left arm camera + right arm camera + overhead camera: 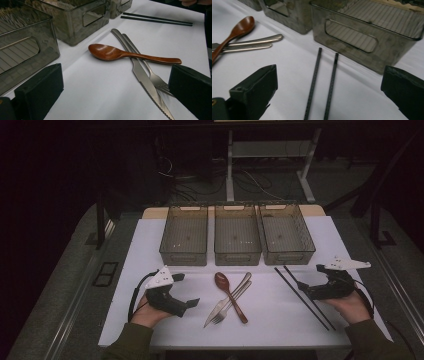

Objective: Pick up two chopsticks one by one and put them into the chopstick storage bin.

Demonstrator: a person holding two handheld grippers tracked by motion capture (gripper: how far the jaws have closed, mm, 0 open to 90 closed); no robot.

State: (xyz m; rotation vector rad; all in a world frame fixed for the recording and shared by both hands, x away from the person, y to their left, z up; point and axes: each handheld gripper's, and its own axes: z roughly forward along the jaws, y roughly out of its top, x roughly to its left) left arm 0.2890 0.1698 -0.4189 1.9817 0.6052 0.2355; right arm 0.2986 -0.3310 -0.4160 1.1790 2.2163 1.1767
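The chopsticks (322, 85) are lying side by side on the table (150, 250) directly between the wide-open, empty jaws of the right gripper (306, 289), while the left gripper (192, 303), also released, is pointing at the spoon (117, 53), knife (140, 72) and fork (152, 77).

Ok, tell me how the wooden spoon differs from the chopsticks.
The wooden spoon is glossy reddish-brown with a rounded bowl; the chopsticks are two thin, straight black sticks. The spoon lies crossed over the knife and fork; the chopsticks lie side by side, apart from them. All rest on the white table, with nothing holding them.
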